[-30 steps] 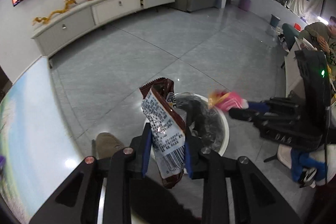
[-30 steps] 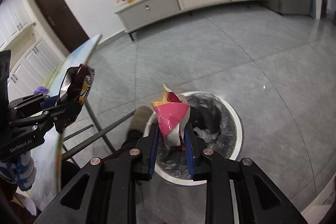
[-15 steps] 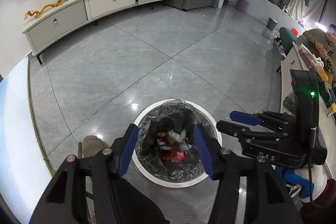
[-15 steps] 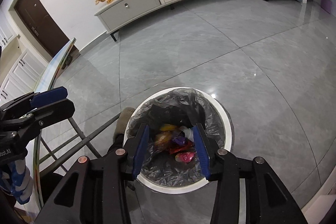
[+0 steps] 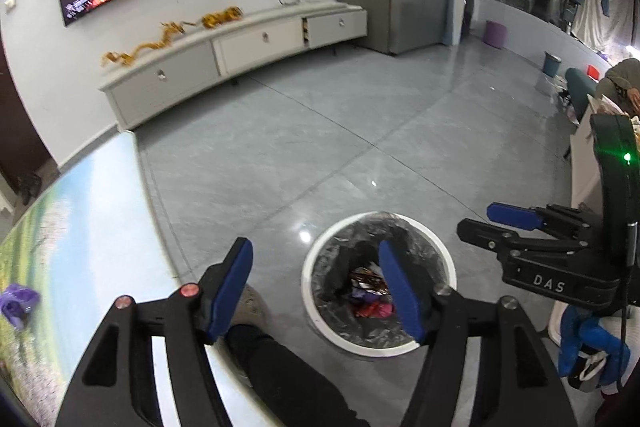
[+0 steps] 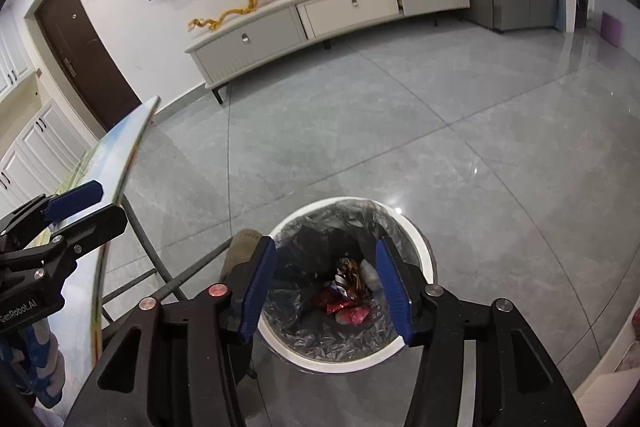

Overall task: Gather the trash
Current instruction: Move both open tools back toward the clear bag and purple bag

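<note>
Both my grippers hang over the bin [image 6: 416, 235], left gripper [image 5: 316, 287] and right gripper [image 6: 326, 287] just opened wide and empty; the wrappers [image 6: 346, 297] lie inside it. The purple scrap [image 5: 16, 303] remains on the table [image 5: 100, 211] beside the bin; swinging back carelessly could clip the table's edge.

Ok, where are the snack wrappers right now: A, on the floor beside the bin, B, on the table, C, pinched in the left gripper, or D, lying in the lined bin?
D: the wrappers lie at the bottom of the bin, and the left gripper and right gripper both stand open with nothing between their jaws.
</note>
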{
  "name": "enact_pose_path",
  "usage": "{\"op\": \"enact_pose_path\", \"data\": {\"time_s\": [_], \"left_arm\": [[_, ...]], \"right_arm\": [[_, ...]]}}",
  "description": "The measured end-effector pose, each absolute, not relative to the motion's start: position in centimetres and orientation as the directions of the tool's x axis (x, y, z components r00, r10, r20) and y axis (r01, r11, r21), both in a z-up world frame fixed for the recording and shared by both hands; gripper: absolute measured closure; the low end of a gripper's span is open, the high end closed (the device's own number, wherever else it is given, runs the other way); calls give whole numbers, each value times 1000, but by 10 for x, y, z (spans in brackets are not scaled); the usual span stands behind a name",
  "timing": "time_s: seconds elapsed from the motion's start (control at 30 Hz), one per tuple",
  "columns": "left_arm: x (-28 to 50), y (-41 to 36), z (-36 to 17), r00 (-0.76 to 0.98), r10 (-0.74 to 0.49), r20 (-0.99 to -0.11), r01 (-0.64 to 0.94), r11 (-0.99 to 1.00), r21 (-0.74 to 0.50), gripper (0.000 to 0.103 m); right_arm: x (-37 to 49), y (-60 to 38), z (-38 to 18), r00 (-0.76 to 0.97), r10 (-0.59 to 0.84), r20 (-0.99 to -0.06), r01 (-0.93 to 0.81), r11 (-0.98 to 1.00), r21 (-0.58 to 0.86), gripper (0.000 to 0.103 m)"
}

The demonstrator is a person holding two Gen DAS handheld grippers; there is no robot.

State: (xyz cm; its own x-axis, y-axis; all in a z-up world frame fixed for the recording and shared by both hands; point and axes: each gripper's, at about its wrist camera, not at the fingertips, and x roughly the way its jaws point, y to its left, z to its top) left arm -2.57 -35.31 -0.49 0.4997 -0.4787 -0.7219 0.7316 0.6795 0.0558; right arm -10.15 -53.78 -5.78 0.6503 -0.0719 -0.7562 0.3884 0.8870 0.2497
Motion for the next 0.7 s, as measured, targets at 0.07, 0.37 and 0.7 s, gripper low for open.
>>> {"op": "enact_pose_path", "data": {"time_s": [0.07,0.37,0.7], "left_arm": [[-28,-341,3,524,-473,-709,716,695,65,39],[-43,-295,32,609,-447,-655,654,750,96,38],[-58,-251,57,678,-436,-592,593,800,90,38]], "right_arm": [[-103,-530,-51,657,-74,-750,380,892,244,51],[-112,-497,-14,698,-84,-711,338,914,224,51],[-119,-461,24,730,-93,-677,285,942,178,51]]}}
